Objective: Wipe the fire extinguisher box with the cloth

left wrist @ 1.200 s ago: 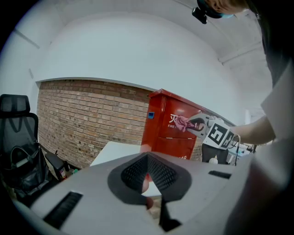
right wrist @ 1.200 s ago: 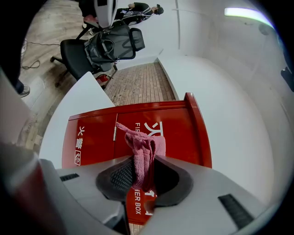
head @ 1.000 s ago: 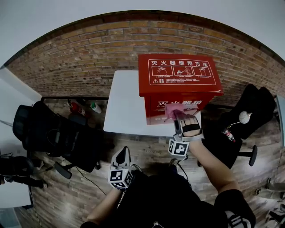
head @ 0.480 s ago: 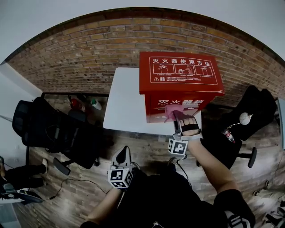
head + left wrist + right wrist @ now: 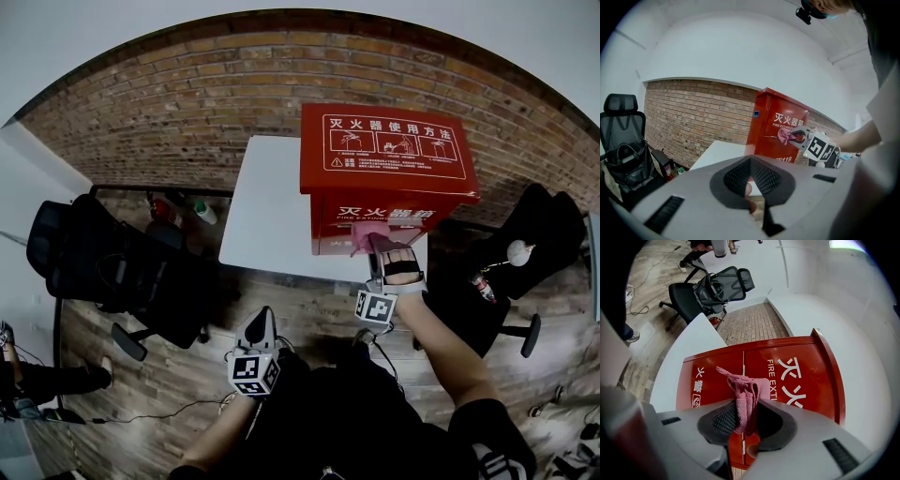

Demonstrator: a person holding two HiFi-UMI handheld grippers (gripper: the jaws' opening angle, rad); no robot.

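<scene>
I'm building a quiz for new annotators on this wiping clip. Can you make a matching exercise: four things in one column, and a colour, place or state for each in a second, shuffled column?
Things
1. cloth
2. fire extinguisher box
3. left gripper
4. office chair

Descriptions
A. black, on the floor to the left of the table
B. pink, clamped between the jaws of the right gripper
C. red, standing on the white table
D. shut on nothing, held away from the box

Pairs: 1-B, 2-C, 3-D, 4-A
</scene>
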